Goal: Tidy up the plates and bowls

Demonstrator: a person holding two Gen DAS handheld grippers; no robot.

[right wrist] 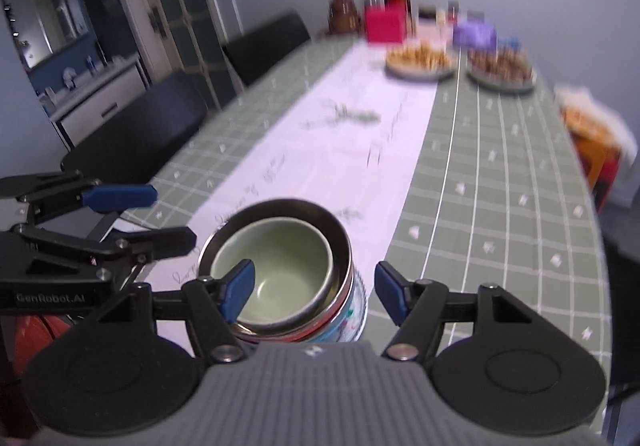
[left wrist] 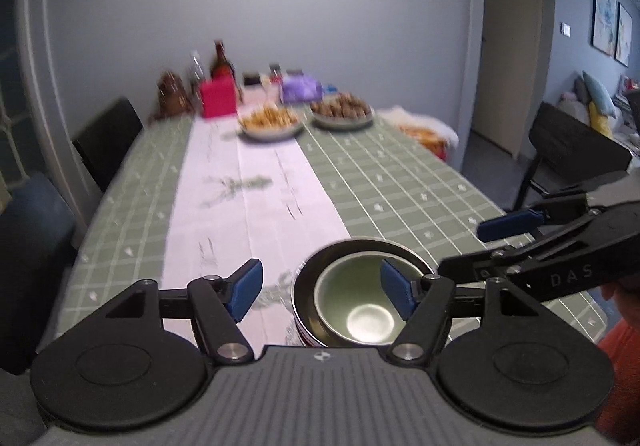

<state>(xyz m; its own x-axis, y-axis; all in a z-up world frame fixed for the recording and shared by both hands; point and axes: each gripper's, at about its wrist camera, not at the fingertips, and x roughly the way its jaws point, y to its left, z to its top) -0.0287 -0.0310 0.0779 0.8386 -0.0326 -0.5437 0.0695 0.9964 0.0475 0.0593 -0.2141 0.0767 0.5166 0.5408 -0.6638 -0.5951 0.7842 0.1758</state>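
A pale green bowl (left wrist: 356, 306) sits tilted inside a metal bowl (left wrist: 360, 250) with a patterned outer wall, near the table's front edge; the green bowl (right wrist: 280, 278) and metal bowl (right wrist: 280, 209) also show in the right wrist view. My left gripper (left wrist: 320, 292) is open, its right fingertip over the green bowl. My right gripper (right wrist: 312, 290) is open, its left fingertip over the green bowl. Each gripper shows in the other's view: the right (left wrist: 532, 230), the left (right wrist: 120, 201). Neither holds anything.
Two plates of food (left wrist: 270, 121) (left wrist: 340, 111) stand at the far end with a red box (left wrist: 218, 97), a purple pack (left wrist: 300, 87) and bottles (left wrist: 220, 61). Dark chairs (right wrist: 132, 133) line the left side. A green checked cloth with a white runner (left wrist: 256, 201) covers the table.
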